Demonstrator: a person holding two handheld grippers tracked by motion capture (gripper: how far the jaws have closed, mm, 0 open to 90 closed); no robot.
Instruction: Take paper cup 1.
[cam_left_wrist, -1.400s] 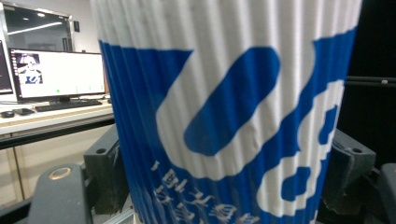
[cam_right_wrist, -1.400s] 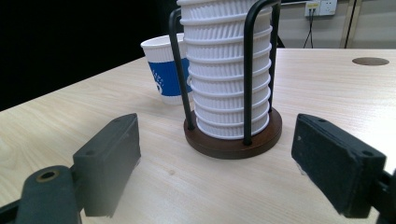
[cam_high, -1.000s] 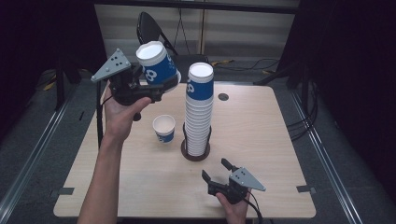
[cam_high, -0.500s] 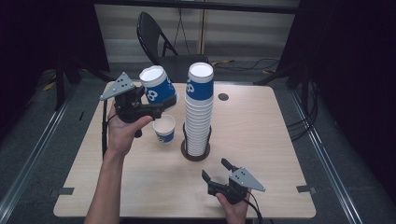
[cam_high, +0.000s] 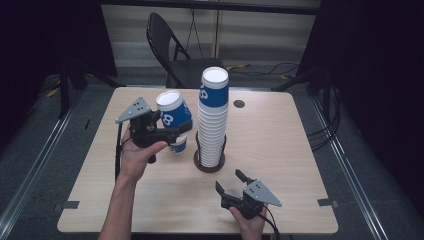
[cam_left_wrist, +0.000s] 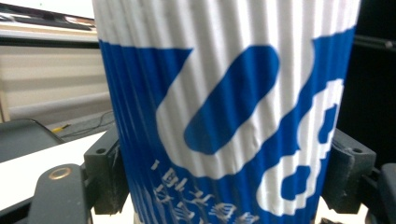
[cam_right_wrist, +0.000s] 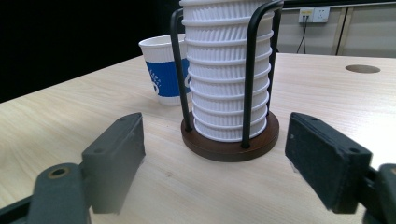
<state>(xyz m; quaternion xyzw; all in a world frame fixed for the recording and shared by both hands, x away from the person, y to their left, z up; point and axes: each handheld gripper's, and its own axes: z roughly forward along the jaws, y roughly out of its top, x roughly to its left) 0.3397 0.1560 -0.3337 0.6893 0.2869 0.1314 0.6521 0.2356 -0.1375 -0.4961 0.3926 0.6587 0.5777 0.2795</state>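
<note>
My left gripper (cam_high: 177, 131) is shut on a blue and white ribbed paper cup (cam_high: 172, 112), tilted and held just above a second cup (cam_high: 178, 146) that stands on the table. In the left gripper view the held cup (cam_left_wrist: 233, 116) sits between both pads. A tall stack of cups (cam_high: 212, 120) stands in a wire holder with a round wooden base (cam_high: 209, 164). My right gripper (cam_high: 230, 181) rests near the front edge, open, pointing at the holder base (cam_right_wrist: 229, 147). Its jaws have just been closing a little with nothing between them. The standing cup (cam_right_wrist: 163, 74) shows left of the stack (cam_right_wrist: 229, 70).
The light wooden table (cam_high: 280, 150) has a cable hole (cam_high: 239, 104) at the back right of the stack. A black folding chair (cam_high: 170, 45) stands behind the table. Dark floor and cables surround it.
My left gripper has come down with the cup, from above the stack's height to just over the standing cup. The right hand has stayed in place.
</note>
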